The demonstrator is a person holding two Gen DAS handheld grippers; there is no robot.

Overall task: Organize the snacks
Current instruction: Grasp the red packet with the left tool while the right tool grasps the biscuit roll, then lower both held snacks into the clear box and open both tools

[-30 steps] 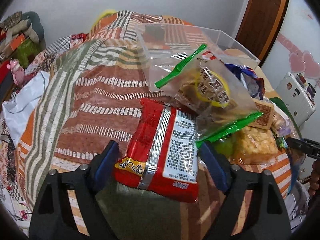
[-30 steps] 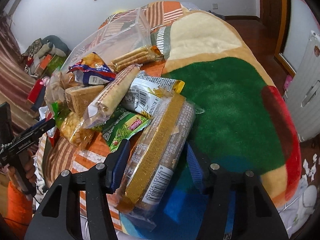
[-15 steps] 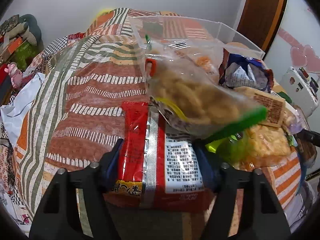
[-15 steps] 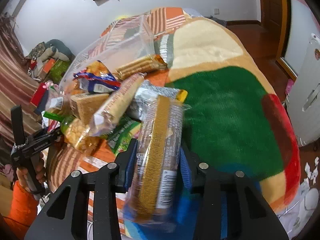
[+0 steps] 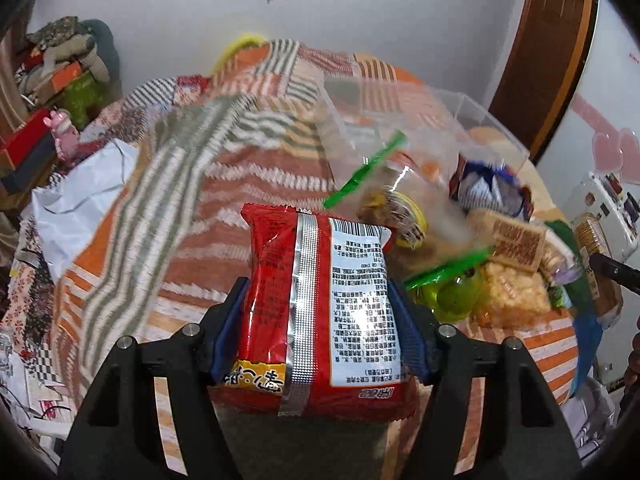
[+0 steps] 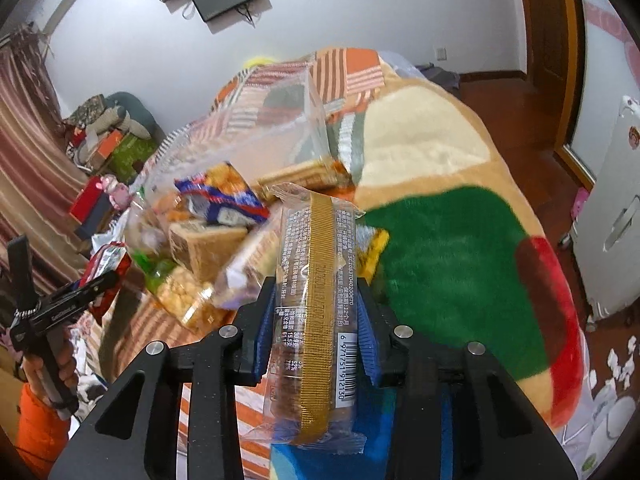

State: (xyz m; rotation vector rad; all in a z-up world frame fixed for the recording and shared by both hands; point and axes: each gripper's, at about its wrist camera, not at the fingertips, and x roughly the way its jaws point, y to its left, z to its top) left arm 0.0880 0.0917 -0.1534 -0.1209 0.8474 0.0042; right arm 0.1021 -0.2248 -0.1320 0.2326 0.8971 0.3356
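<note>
Beside the snack pile [image 5: 472, 248] on the patterned blanket [image 5: 160, 208], the left gripper [image 5: 318, 316] pinches a red noodle packet [image 5: 316, 304] between its pads, while the right gripper [image 6: 314, 328] clamps a gold-striped biscuit pack [image 6: 316, 304].

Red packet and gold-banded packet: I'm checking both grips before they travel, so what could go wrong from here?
The red packet is pinched low by the left gripper; its top may flop or slip. The gold-banded packet stands on edge in the right gripper and could twist. The loose snack pile could topple.
</note>
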